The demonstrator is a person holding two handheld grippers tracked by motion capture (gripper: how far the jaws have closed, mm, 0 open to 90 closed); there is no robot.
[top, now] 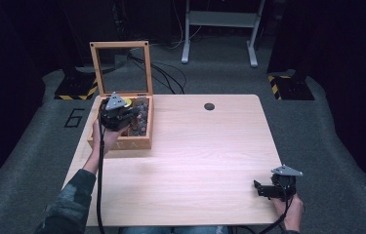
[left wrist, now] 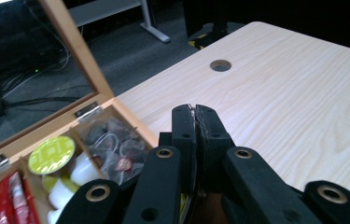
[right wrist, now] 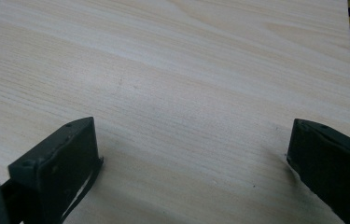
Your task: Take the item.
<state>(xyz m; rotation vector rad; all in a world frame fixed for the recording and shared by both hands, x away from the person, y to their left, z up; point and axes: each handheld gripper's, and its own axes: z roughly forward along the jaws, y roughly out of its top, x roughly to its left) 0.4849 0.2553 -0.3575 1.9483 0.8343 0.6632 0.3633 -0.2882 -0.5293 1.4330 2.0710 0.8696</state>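
the wooden box [top: 122, 141] stands at the far left corner of the light wooden table [top: 195, 156], and everything here is placed from this box. its lid [top: 120, 68], a wooden frame with a clear pane, stands upright at the back edge of the box, held by small metal hinges [left wrist: 87, 110]. the front wall of the box carries some letters, too small to read.

inside the box there are compartments. in the left gripper view, one compartment next to the hinge side holds clear sachets [left wrist: 114, 149] with strings, and the compartment beside it holds white capsules, one with a lime green top [left wrist: 51, 155]. further to that side some red packets [left wrist: 11, 198] stand on edge.

the left gripper [top: 118, 116] is held above the box, over its inner part. its jaws are pressed together at the tips, with only a thin line between them [left wrist: 196, 122]; whether something thin is caught there, i cannot tell. the left hand [top: 106, 135] grips its body at the front side of the box.

the right gripper [top: 263, 187] is well apart from the box, near the table corner diagonally opposite to it. in its own view the jaws stand wide apart over bare wood, grasping nothing [right wrist: 186, 154]. the right hand [top: 290, 207] holds it from behind.

a round cable hole [top: 209, 106] is in the table, to the right of the box.
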